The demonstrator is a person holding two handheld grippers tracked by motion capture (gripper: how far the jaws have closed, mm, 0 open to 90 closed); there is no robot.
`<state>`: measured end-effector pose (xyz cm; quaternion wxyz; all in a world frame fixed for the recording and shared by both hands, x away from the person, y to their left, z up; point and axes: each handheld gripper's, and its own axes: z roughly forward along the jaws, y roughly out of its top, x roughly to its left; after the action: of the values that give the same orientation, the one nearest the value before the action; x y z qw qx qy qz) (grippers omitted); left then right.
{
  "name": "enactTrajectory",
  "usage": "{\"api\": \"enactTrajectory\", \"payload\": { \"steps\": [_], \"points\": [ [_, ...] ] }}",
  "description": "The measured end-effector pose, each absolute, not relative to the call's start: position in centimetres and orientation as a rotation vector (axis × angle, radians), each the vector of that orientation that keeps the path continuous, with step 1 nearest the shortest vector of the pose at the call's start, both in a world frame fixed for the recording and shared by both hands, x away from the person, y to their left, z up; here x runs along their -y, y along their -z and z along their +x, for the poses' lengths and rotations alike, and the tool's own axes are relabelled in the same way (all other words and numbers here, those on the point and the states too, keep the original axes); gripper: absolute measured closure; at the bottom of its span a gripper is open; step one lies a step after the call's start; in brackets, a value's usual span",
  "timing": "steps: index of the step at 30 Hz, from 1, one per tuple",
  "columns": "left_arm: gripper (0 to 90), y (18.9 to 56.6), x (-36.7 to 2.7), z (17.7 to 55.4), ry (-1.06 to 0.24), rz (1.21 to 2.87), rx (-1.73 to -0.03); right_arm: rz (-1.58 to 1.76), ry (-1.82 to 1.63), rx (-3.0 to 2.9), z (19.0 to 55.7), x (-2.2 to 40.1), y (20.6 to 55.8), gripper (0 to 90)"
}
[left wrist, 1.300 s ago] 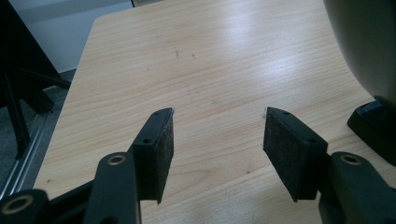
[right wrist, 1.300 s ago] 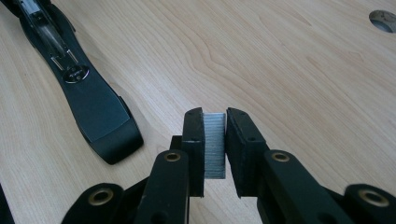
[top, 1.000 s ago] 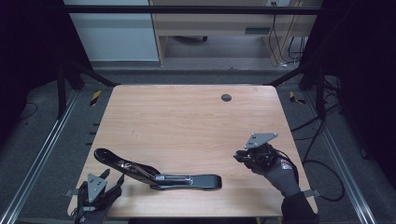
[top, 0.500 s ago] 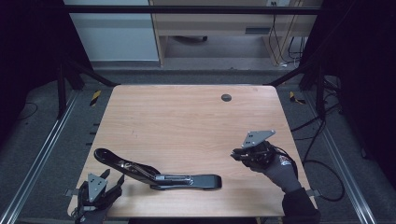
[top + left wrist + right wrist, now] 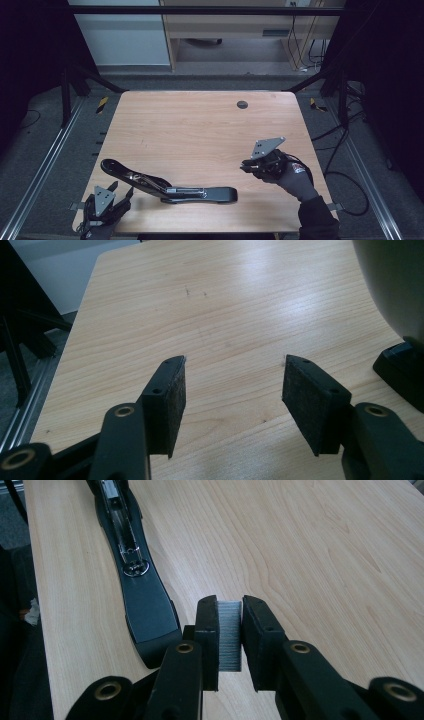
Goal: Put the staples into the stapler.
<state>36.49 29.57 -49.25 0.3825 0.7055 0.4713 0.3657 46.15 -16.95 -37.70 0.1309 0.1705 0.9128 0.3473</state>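
Stapler (image 5: 170, 184) as landmark. I saw the black stapler lying opened out flat on the wooden surface (image 5: 200, 130), close to its near edge and left of centre; its upper arm ran up and to the left, its base ran to the right. In the right gripper view the open magazine channel of the stapler (image 5: 131, 555) faced upward.

Right hand-held gripper (image 5: 246, 165). I held it to the right of the stapler, apart from the base's right end, above the surface. In its own view the right hand-held gripper (image 5: 230, 637) was clamped on a strip of staples (image 5: 229, 635), a grey ribbed block standing upright between the two pads, with the rounded end of the stapler just to the left of the jaws.

Left hand-held gripper (image 5: 120, 192). I held it at the near left corner of the surface, just below the stapler's raised arm and not touching it. In its own view the left hand-held gripper (image 5: 232, 390) stood with jaws apart over bare wood, nothing between the pads; a dark part of the stapler (image 5: 400, 372) sat at the right edge.
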Motion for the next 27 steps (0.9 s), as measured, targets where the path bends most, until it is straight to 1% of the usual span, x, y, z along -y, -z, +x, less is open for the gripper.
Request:
{"api": "enactTrajectory", "payload": {
  "steps": [27],
  "points": [
    [42.2, 49.3, -29.5, 36.5, -0.925, 1.806, -1.197, 0.348, -1.066, -2.726, 46.5, 14.2, 37.3, 78.0]
  ]
}}
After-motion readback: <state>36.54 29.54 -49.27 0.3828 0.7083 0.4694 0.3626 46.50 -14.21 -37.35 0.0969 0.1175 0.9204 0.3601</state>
